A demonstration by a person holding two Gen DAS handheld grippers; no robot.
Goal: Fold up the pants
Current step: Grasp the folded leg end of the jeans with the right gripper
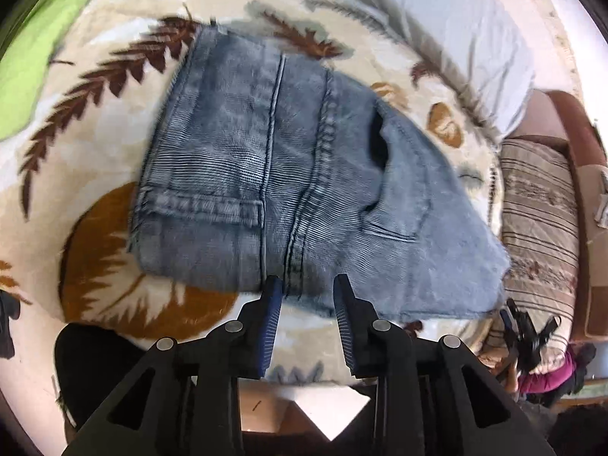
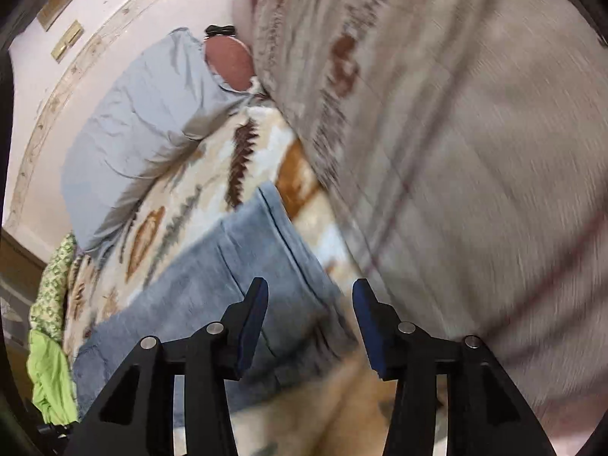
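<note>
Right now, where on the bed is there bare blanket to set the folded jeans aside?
Bare blanket lies between the folded jeans and the green cloth, and a narrower strip runs between the jeans and the grey pillow. It is crowded by the striped cushion, which borders the jeans' other side.

My left gripper (image 1: 307, 285) points steeply downward, its two blue-padded fingers (image 1: 271, 315) parted with nothing between them. My right gripper (image 2: 309, 290) also tilts downward, its fingers (image 2: 250, 323) spread a little wider, likewise holding nothing.
</note>
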